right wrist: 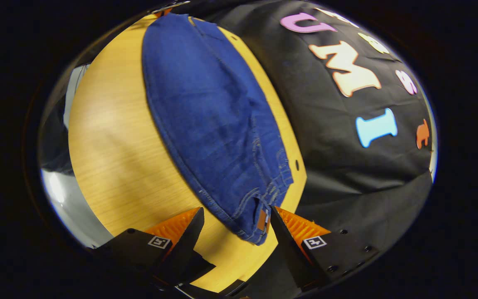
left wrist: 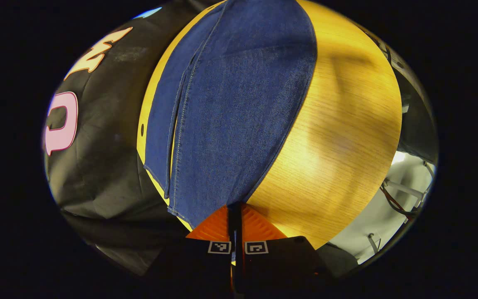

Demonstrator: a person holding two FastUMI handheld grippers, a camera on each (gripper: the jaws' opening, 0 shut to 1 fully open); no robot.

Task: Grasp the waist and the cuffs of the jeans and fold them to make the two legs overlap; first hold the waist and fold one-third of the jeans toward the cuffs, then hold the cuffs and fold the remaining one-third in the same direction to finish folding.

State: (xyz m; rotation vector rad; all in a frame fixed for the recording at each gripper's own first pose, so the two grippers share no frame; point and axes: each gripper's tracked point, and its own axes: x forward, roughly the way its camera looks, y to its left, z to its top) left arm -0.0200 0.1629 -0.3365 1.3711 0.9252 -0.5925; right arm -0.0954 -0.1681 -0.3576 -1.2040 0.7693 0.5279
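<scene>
Blue jeans [left wrist: 230, 116] lie lengthwise on the wooden table [left wrist: 338, 137], one leg stacked on the other. In the left gripper view my left gripper [left wrist: 235, 209] is shut at the cuff end, the corner of the denim pinched between its fingers. In the right gripper view the jeans [right wrist: 206, 112] stretch away from me, and the waist corner [right wrist: 259, 220] with its belt loop lies between the spread fingers of my right gripper [right wrist: 236, 209], which is open and low over the table [right wrist: 114, 145]. The left gripper [right wrist: 162, 12] shows small at the far end of the jeans.
The booth's black cloth wall [right wrist: 347, 166] hangs close along the table's far edge, right beside the jeans. Bare wood lies on the other side of the jeans. Beyond the table edge there is white flooring with cables [left wrist: 396, 199].
</scene>
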